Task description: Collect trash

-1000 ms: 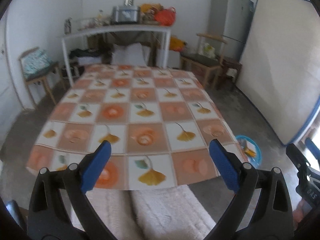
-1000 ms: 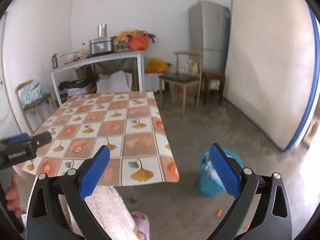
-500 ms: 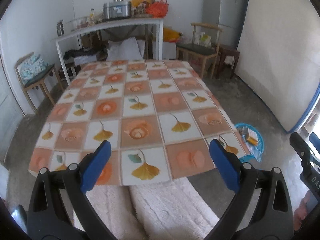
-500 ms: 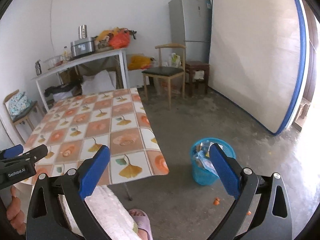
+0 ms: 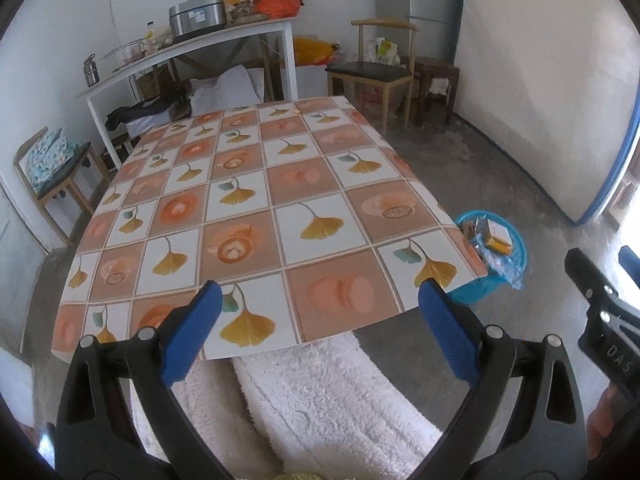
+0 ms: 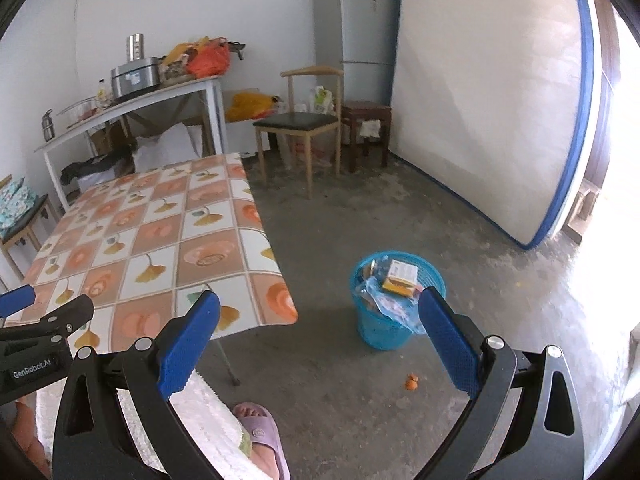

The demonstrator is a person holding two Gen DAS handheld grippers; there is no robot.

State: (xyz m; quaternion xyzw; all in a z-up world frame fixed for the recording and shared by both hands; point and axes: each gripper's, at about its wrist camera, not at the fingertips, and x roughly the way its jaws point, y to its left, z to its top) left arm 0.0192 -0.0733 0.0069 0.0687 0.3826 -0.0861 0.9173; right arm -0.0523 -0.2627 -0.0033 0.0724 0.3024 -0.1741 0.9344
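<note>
The left claw (image 5: pixel 318 308), black-framed with blue padded fingers, stands wide apart and holds nothing; it hangs above the near edge of the counter (image 5: pixel 256 208), which is covered by a glossy cloth checked in orange and white squares with ginkgo-leaf and fruit prints. The cloth's surface carries no loose items that can be made out. Below the claw lies a person's lap in fluffy white fabric (image 5: pixel 320 400).

The right claw (image 6: pixel 319 312), of the same black and blue make, is also spread wide and empty. It hangs over the grey concrete floor (image 6: pixel 340 380) beside the counter's near right corner. Between its fingers, farther off, stands the round blue plastic mesh trash basket (image 6: pixel 384 332) on the floor, just off that corner. The basket is filled with rubbish: a white and yellow carton (image 6: pixel 400 274) lies on top, and crumpled clear-blue plastic wrap (image 6: pixel 390 308) spills over its near rim. A small orange scrap (image 6: pixel 412 382) lies on the floor near the basket, toward the claw. A foot in a lilac slipper (image 6: pixel 262 436) rests on the floor at the lower edge.

Beyond stand a wooden chair with a dark seat (image 6: pixel 298 124), a grey fridge (image 6: pixel 354 28) and a white mattress with blue trim (image 6: pixel 492 92) leaning on the wall.
</note>
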